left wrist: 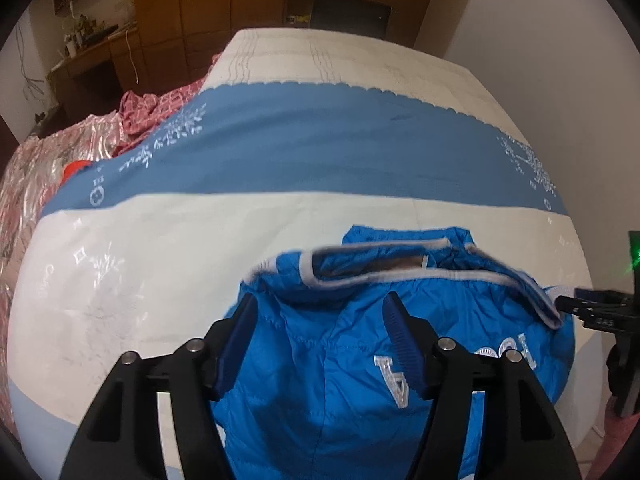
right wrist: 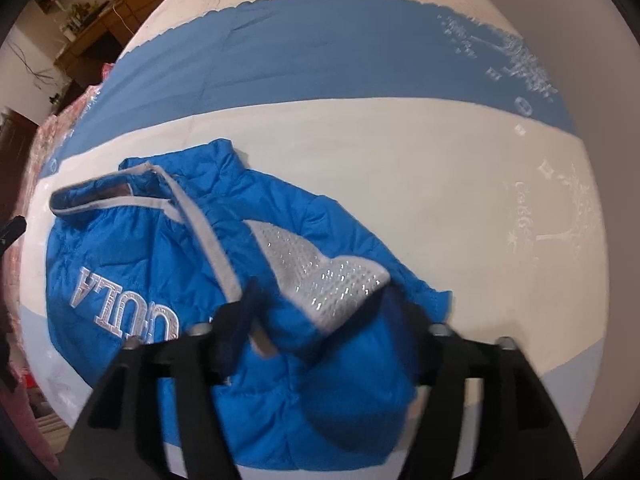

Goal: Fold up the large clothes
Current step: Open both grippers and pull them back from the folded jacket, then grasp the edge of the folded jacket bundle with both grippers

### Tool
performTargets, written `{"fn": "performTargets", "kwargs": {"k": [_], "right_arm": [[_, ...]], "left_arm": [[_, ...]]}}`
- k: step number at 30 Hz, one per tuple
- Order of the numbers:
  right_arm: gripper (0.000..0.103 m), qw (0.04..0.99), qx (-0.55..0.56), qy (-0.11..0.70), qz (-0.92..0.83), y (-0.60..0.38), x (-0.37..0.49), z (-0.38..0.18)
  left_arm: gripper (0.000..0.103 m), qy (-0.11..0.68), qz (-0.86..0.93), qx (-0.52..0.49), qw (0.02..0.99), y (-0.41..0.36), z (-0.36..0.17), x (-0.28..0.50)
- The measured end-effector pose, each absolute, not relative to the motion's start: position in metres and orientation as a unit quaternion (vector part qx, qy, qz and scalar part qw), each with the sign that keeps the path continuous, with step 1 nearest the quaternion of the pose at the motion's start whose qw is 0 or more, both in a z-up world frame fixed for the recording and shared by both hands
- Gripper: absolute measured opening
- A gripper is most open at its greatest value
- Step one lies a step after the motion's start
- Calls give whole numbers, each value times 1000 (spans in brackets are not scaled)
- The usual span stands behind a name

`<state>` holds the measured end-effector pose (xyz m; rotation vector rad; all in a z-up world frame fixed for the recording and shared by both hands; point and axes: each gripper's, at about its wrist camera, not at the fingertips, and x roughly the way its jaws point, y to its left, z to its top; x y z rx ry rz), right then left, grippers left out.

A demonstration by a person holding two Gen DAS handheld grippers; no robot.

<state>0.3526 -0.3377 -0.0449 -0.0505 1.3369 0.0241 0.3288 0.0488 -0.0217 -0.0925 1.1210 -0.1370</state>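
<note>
A bright blue quilted jacket (left wrist: 344,360) with grey trim and white embroidered letters lies on the bed, also in the right wrist view (right wrist: 160,264). Its silver sequined patch (right wrist: 320,276) is folded up near the right gripper. My left gripper (left wrist: 320,320) is open, its blue pads on either side of the jacket fabric. My right gripper (right wrist: 324,308) is open over the jacket, with fabric bunched between its fingers; motion blur hides whether the pads touch it. The right gripper also shows at the left wrist view's right edge (left wrist: 576,304).
The bed cover (left wrist: 160,248) is white with a wide blue band (left wrist: 320,140) and white snowflake prints. A pink and red pile in clear plastic (left wrist: 72,148) lies at the bed's left. Wooden cupboards and a desk stand behind. A wall (left wrist: 560,40) runs along the right.
</note>
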Motion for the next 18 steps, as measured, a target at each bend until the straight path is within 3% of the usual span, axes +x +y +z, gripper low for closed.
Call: {"fn": "performTargets", "kwargs": {"k": [8, 18], "right_arm": [[99, 803, -35, 595, -2, -340, 337, -24], [98, 800, -36, 600, 3, -339, 348, -43]], "left_arm": [[65, 543, -39, -24, 839, 48, -38, 313], [65, 548, 14, 18, 836, 64, -65, 323]]}}
